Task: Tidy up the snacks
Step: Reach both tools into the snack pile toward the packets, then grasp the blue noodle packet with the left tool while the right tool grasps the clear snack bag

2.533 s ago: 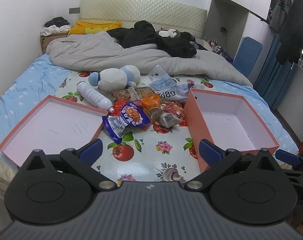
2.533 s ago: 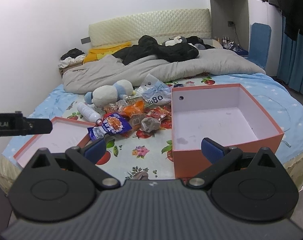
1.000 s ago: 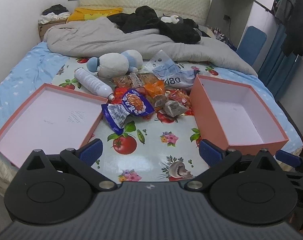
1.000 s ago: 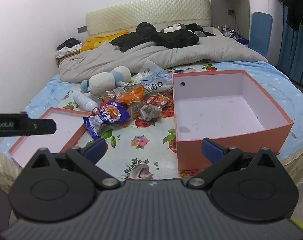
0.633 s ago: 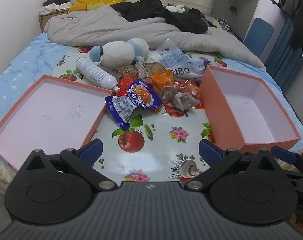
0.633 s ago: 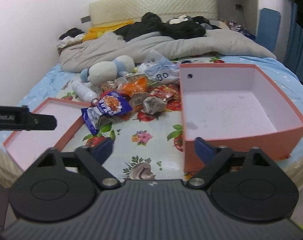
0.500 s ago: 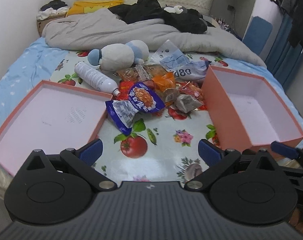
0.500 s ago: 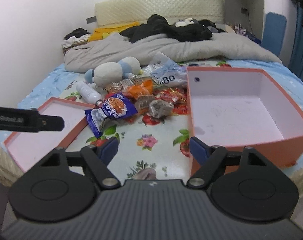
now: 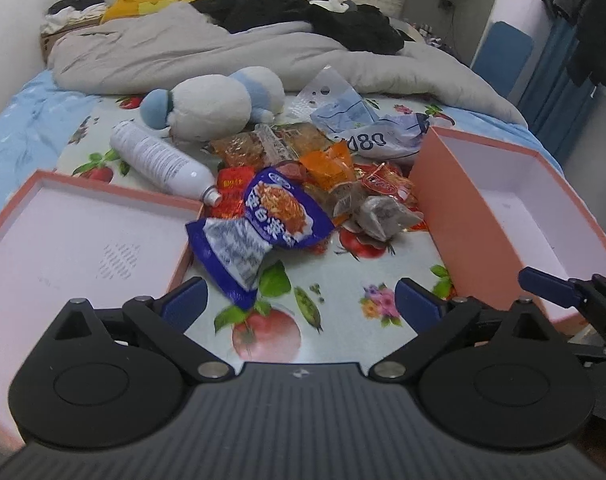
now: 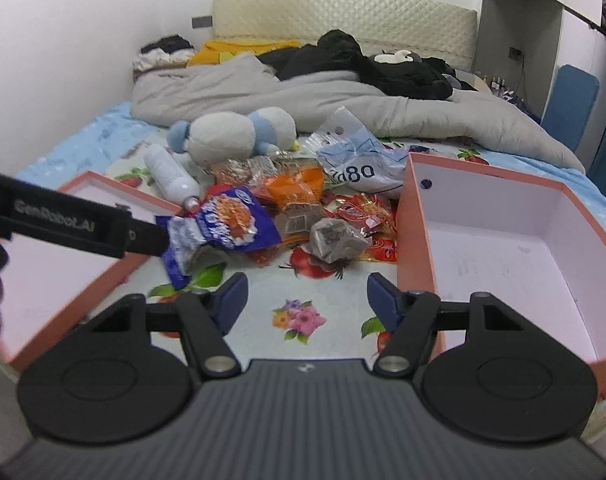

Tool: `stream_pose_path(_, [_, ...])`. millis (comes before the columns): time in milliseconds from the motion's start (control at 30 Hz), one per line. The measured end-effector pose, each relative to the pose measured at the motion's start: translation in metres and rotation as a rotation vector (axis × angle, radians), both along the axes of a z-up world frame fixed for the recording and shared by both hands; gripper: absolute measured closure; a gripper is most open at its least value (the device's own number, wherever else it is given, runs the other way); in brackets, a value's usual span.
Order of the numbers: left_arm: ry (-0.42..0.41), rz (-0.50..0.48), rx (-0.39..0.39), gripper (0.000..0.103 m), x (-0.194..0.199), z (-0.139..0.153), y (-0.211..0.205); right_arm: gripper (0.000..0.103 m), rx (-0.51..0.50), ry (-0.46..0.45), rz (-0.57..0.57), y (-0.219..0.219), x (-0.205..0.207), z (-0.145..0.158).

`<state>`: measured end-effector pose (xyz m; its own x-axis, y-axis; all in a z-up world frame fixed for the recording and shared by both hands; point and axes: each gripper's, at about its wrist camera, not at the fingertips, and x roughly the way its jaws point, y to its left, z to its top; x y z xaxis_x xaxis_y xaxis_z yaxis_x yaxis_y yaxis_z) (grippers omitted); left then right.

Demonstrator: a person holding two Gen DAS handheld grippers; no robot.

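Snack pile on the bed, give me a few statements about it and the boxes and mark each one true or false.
1. The deep orange box is empty. True.
2. The white bottle stands upright. False: it lies on its side beside the shallow lid.
3. The blue snack bag is inside the shallow lid. False: it lies on the patterned cloth, next to it.
4. The right gripper holds nothing; its fingers have just been closing. True.
5. The plush toy lies behind the snack pile. True.
6. The left gripper grips a packet. False: it is open and holds nothing.
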<state>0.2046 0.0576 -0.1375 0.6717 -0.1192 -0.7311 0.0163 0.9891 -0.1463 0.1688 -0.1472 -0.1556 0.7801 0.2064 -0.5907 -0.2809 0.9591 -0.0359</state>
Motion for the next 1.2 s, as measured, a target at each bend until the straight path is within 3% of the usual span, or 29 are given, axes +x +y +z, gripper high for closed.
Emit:
stream_pose_path(200, [0.013, -0.007, 0.014, 0.002, 0.044, -0.019, 0.011, 0.035, -0.043, 0.035, 0.001, 0.013, 0.046, -0.027])
stream_pose_path(300, [0.030, -0.044, 0.073, 0.002, 0.071, -0.033, 0.012, 0.035, -0.084, 0.019, -0.010, 0.019, 0.069, -0.042])
stream_pose_path(467, [0.041, -0.168, 0.262, 0.002, 0.103, -0.051, 0.007, 0.034, -0.153, 0.033, -0.021, 0.030, 0.109, -0.072])
stream_pose_path(533, [0.055, -0.217, 0.291, 0.002, 0.112, -0.061, 0.009, 0.025, -0.162, 0.025, -0.010, 0.035, 0.119, -0.077])
stream_pose_path(667, [0.081, -0.274, 0.306, 0.003, 0.126, -0.080, 0.011, 0.025, -0.225, -0.021, -0.002, 0.041, 0.135, -0.084])
stream_pose_path(867, [0.123, -0.334, 0.348, 0.012, 0.142, -0.107, 0.009, 0.024, -0.366, -0.089, 0.032, 0.051, 0.154, -0.097])
stream_pose_path(1000, [0.122, -0.360, 0.363, 0.018, 0.146, -0.118, 0.007, 0.025, -0.333, 0.002, 0.080, 0.052, 0.171, -0.108])
stream_pose_path(1100, [0.146, -0.359, 0.364, 0.036, 0.148, -0.123, 0.005, 0.026, -0.360, 0.023, 0.073, 0.054, 0.176, -0.114])
stream_pose_path(1200, [0.138, -0.340, 0.344, 0.043, 0.144, -0.121, 0.006, 0.036, -0.350, 0.032, 0.064, 0.053, 0.174, -0.110])
